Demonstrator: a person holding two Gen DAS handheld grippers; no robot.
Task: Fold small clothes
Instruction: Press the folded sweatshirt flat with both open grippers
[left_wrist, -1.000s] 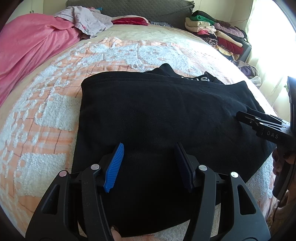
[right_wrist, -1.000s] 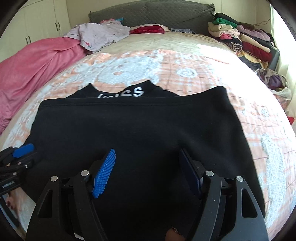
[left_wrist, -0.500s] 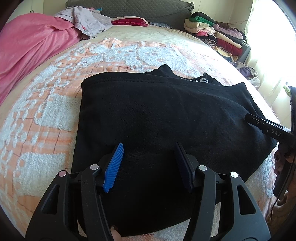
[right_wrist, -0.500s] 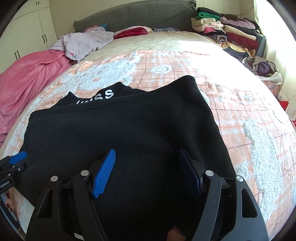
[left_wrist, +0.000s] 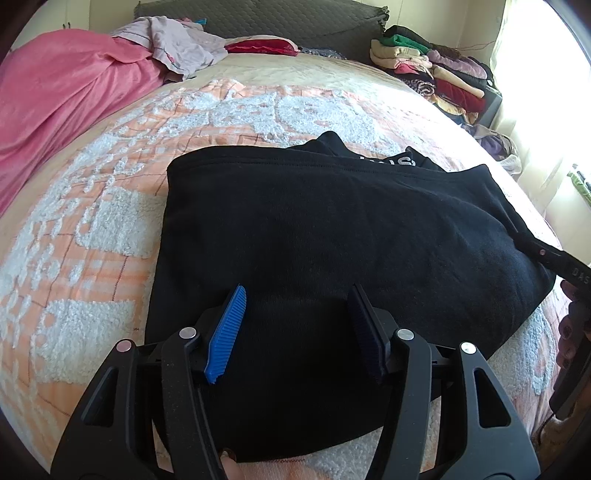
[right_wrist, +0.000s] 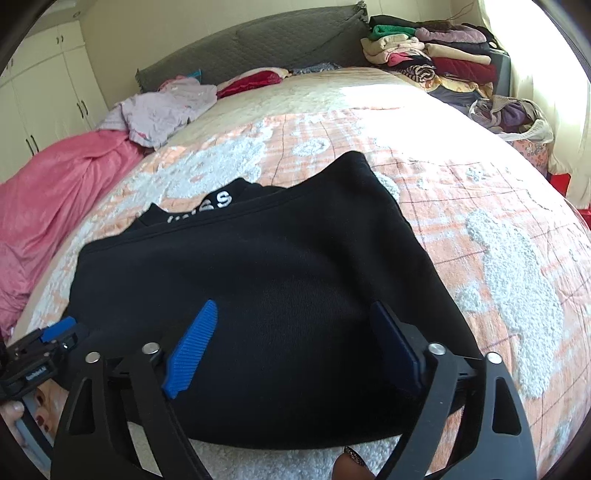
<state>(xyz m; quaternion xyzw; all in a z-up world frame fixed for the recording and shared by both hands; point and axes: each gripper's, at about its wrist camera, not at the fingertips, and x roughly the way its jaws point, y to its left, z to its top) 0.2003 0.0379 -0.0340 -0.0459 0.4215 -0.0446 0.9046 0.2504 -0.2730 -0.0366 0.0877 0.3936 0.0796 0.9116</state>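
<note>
Your black garment (left_wrist: 332, 236) lies folded flat on the peach-and-white bedspread (left_wrist: 92, 229), at the near end of the bed, well apart from the grey headboard (right_wrist: 258, 40). White lettering (right_wrist: 218, 201) shows on a lower layer peeking out past the garment's far edge.

Your left gripper (left_wrist: 295, 314) hangs over the garment's near half with its jaws spread wide, grasping nothing; black cloth shows between the blue pads (left_wrist: 227, 332). Your right gripper (right_wrist: 291, 339) sits the same way over the garment's near half, released and empty.

Beyond the garment, a pink blanket (left_wrist: 62, 88) lies along the bed's left side with a lilac garment (right_wrist: 162, 110) beside it, and a stack of folded clothes (right_wrist: 428, 55) stands off the garment's far right corner.
</note>
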